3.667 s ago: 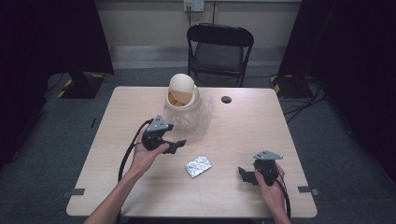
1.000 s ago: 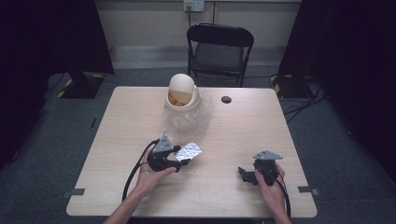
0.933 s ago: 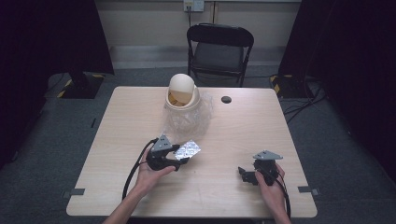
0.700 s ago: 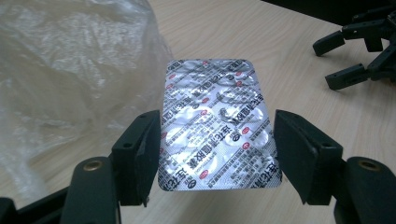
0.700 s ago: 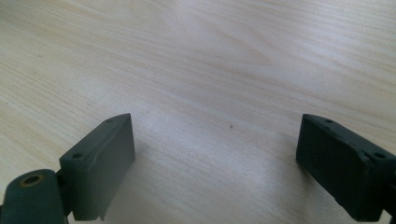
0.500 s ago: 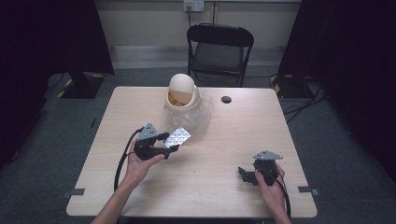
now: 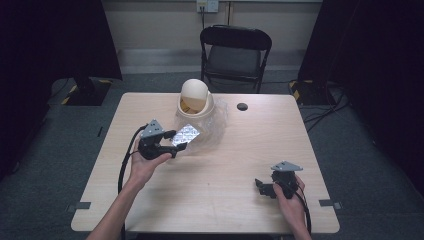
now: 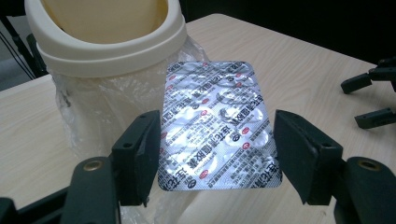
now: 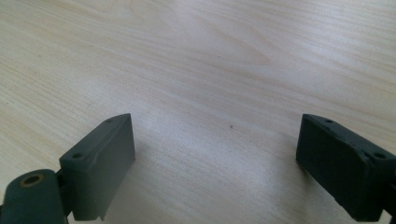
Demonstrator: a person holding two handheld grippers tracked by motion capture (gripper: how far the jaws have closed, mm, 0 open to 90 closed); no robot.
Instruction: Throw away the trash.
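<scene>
My left gripper [image 7: 175,141] has its fingers clamped on the foil blister pack [image 8: 219,126], lifted beside the cream bin [image 8: 105,35]; the pack's lower edge hides the worktop [image 7: 240,165]; my right gripper [image 7: 264,187] rests with fingers spread, grasping nothing.

1. A light wood-grain table [image 7: 210,200] stands on grey carpet.
2. A cream swing-lid bin [image 7: 195,100] with a clear plastic liner [image 7: 212,131] stands at its far middle.
3. A small black round object [image 7: 242,106] lies right of the bin, near the far edge.
</scene>
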